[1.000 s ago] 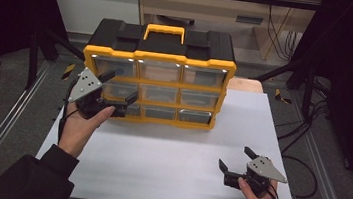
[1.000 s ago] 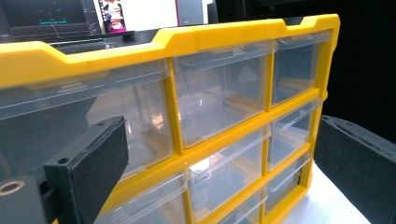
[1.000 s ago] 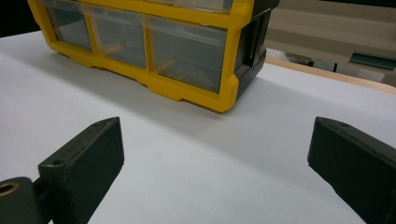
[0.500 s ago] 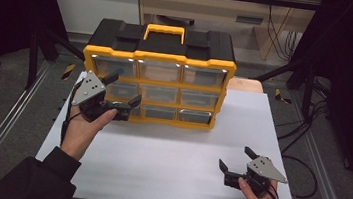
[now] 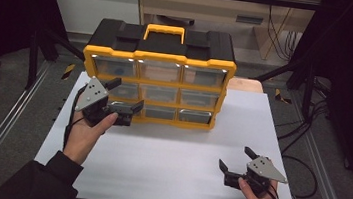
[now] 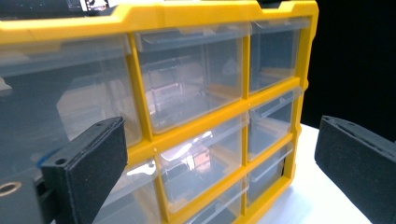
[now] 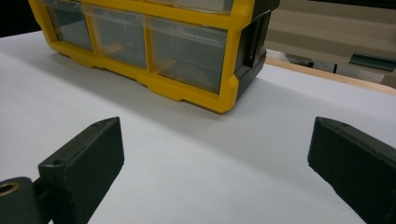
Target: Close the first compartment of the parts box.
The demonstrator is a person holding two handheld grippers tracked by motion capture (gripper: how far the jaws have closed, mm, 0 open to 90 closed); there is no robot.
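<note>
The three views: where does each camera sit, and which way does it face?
High view: above the person's side, looking forward and down on the table; both forearms, left gripper, right gripper.
Left gripper view: on that gripper, close at the drawer organizer; open jaws.
Right gripper view: low over the table, facing the organizer's right corner; open jaws.
Shared: all show the organizer.

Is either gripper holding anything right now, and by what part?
Nothing is held: left gripper open before the drawer organizer, right gripper open over the table.
</note>
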